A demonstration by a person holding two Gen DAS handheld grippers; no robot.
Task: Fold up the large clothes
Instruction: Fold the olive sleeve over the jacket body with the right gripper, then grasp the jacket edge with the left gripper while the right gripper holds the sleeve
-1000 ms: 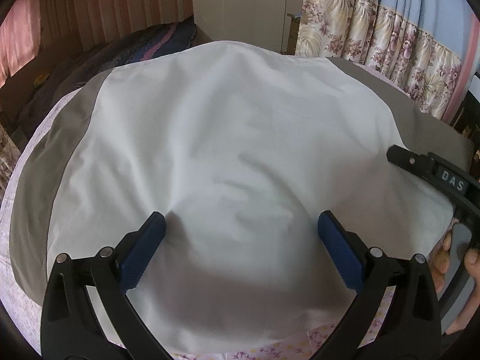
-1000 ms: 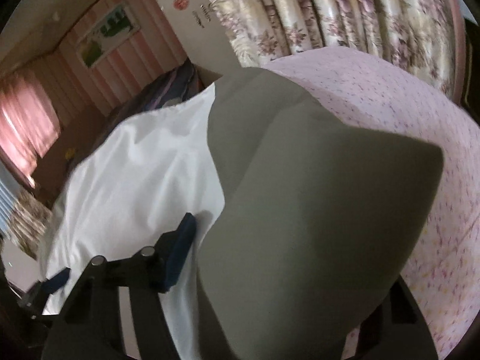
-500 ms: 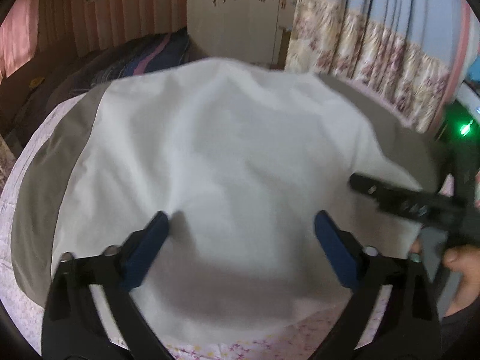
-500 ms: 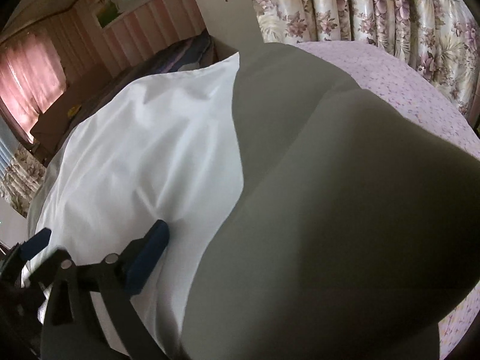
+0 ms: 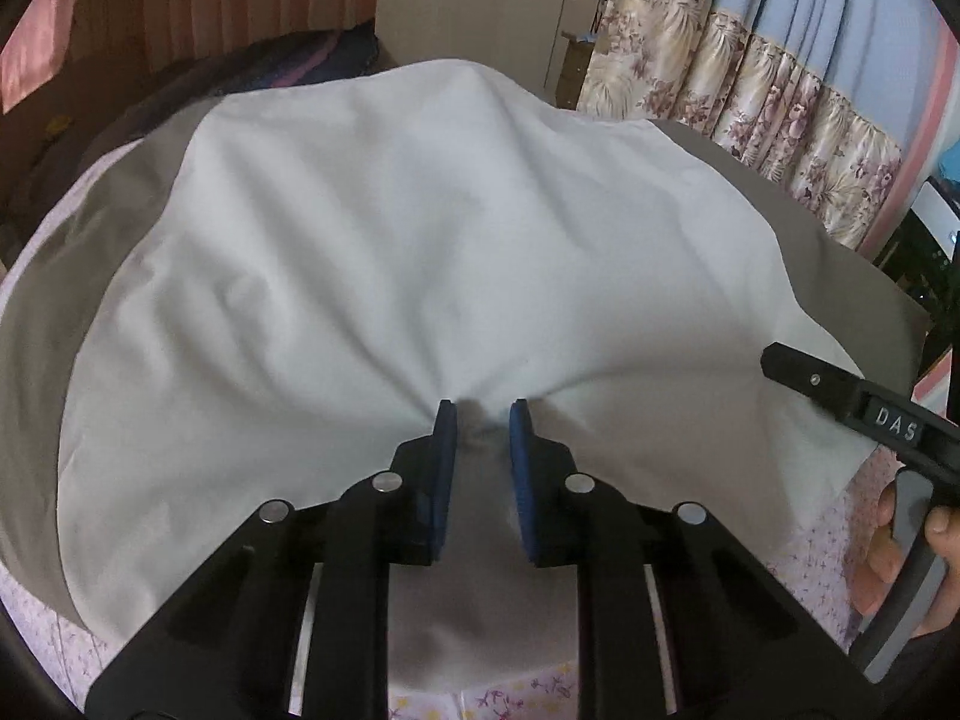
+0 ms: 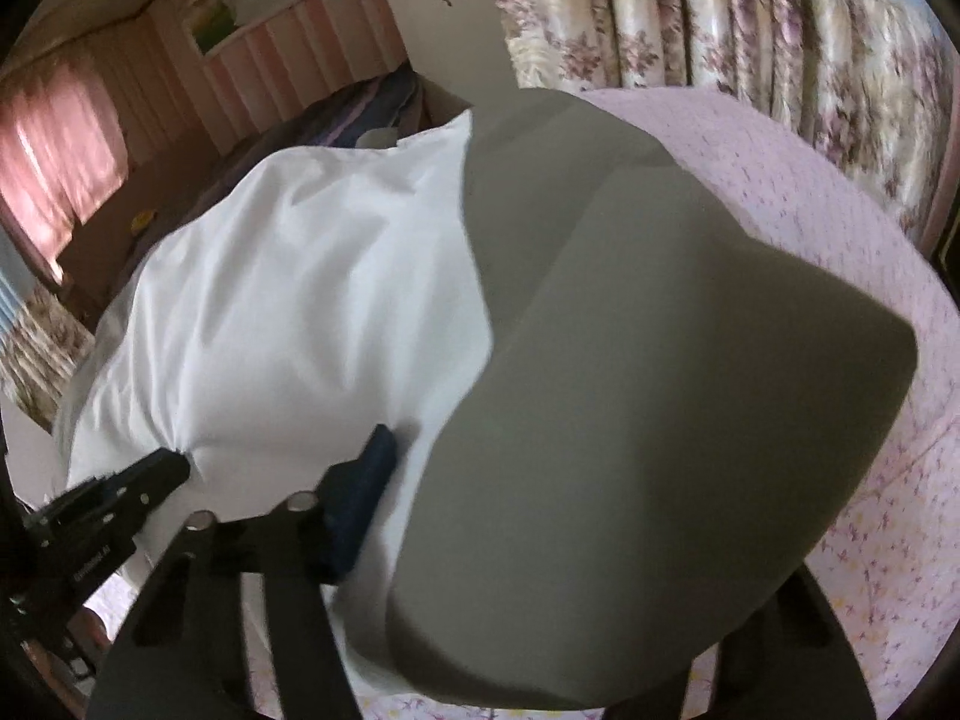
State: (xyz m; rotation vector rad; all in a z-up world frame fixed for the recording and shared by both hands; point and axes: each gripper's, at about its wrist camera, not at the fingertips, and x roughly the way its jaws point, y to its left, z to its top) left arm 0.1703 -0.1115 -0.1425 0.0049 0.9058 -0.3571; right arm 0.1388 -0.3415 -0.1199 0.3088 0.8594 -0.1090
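White cloth of the garment [image 5: 420,252] is lying spread over a pink flowered bedsheet [image 6: 840,228], its grey part [image 6: 660,390] draped close to the right camera. Blue-padded jaws of the left gripper [image 5: 483,411] have just been closing and are pinching a gathered fold of the white cloth. On the right gripper [image 6: 384,450], the jaws have also been closing; only one blue pad is showing, touching the white cloth, with the grey cloth hiding the other, so its grip is unclear.
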